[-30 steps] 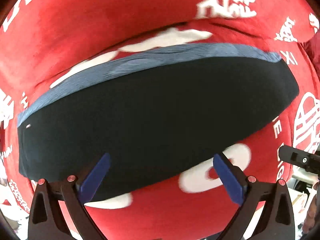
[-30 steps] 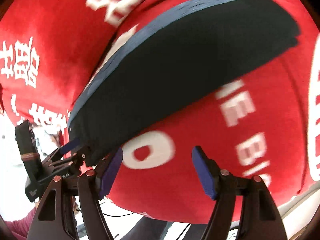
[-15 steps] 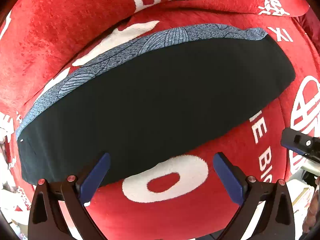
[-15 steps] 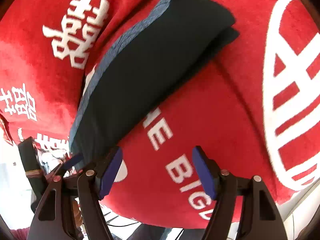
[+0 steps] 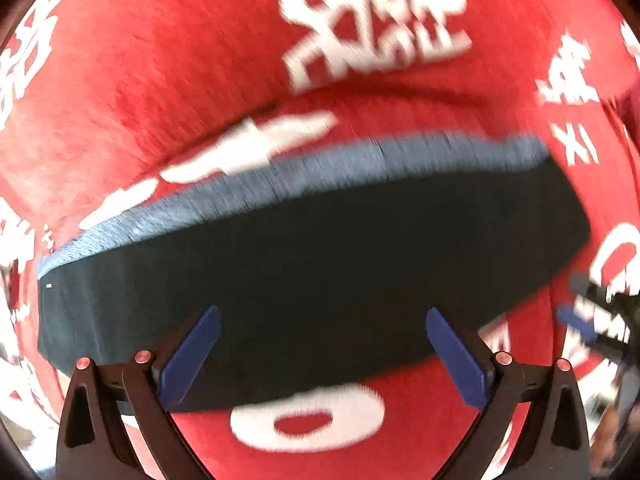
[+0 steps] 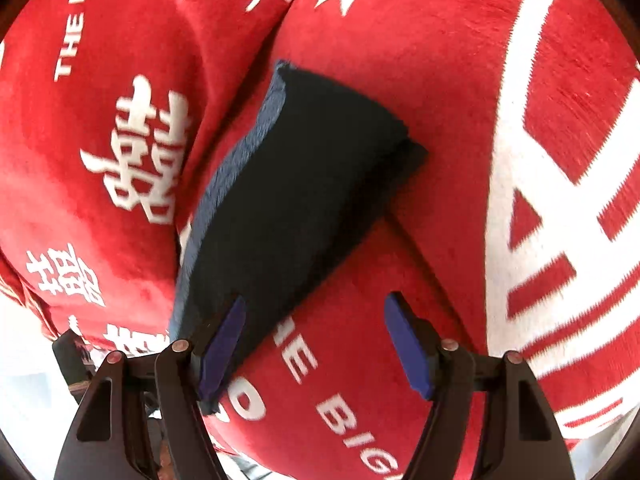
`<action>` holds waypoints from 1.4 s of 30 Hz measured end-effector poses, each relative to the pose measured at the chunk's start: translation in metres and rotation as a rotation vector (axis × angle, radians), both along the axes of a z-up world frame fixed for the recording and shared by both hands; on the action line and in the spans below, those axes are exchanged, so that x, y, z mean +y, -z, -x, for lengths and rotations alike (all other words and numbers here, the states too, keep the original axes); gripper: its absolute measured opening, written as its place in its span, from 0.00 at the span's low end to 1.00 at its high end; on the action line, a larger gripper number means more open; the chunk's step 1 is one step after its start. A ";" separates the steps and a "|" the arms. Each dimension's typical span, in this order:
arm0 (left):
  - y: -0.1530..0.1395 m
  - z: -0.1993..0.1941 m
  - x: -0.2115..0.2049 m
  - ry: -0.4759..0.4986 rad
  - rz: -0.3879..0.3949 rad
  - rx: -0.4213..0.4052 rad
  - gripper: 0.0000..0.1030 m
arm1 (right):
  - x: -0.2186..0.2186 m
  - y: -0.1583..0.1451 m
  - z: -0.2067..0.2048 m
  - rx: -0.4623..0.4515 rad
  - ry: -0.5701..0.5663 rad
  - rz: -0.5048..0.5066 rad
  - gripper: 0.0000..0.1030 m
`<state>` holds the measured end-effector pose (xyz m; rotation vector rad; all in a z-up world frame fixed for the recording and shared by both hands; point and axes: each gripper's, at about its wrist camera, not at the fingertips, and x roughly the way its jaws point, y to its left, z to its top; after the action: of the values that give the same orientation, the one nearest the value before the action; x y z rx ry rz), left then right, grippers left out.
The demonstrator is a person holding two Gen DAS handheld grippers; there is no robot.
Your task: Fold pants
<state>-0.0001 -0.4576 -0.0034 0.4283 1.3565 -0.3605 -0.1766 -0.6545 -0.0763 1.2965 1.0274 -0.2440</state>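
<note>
Pants (image 5: 312, 276), dark and folded into a long band with a blue-grey edge, lie on the red blanket (image 5: 180, 80). Left gripper (image 5: 320, 356) hangs directly above the band, jaws wide and empty. Right gripper (image 6: 316, 344) stands wide and empty; the band's near end lies at its left finger.

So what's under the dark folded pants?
The pants lie on a red blanket with white letters and signs. A white "O" peeks out at their edge. Whatever is printed right beneath the pants is covered, so I can't see it.
</note>
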 end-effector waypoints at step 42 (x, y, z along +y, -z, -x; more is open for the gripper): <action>0.026 -0.076 0.029 -0.046 0.022 -0.116 0.87 | 0.053 -0.130 -0.088 -0.251 -0.244 0.386 0.14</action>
<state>0.0758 -0.4288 -0.0293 0.3932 1.2468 -0.3081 -0.0889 -0.6015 0.0542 0.8209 0.8625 -0.0842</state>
